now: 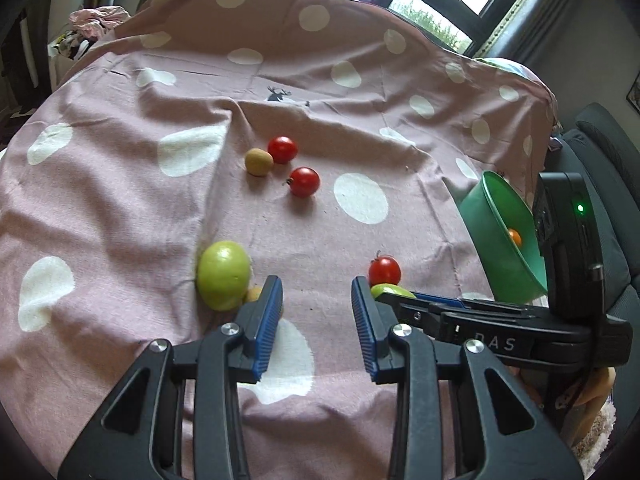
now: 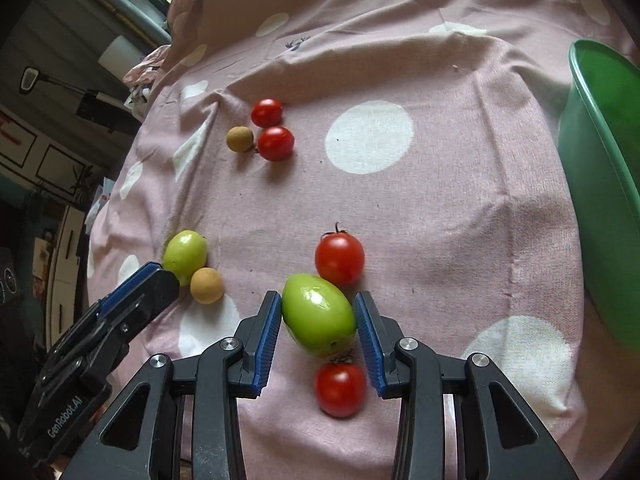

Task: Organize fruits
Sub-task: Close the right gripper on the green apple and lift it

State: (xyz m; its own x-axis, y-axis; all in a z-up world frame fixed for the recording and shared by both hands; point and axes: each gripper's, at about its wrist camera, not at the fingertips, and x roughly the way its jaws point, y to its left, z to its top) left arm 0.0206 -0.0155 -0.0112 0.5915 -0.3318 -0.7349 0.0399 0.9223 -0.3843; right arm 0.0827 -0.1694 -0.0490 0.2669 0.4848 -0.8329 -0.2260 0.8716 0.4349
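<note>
1. The right gripper (image 2: 316, 320) pointed steeply down, its blue pads clamped against a green fruit (image 2: 318, 316).
2. The left gripper (image 1: 316, 320) angled down alongside, jaws narrow, nothing between them.

Green bowl (image 2: 600, 184) cut by right edge — orange fruit (image 1: 515, 237) inside half hidden, perhaps tangerine.

Two close wrist views angled down, both over the dotted cloth (image 1: 320, 92) and fruit.

Red tomatoes (image 2: 339, 259): four. Green fruits (image 2: 318, 314): two; small brown fruits (image 2: 206, 285): two. Green bowl (image 2: 604, 184): one, holding one orange fruit (image 1: 515, 237).
</note>
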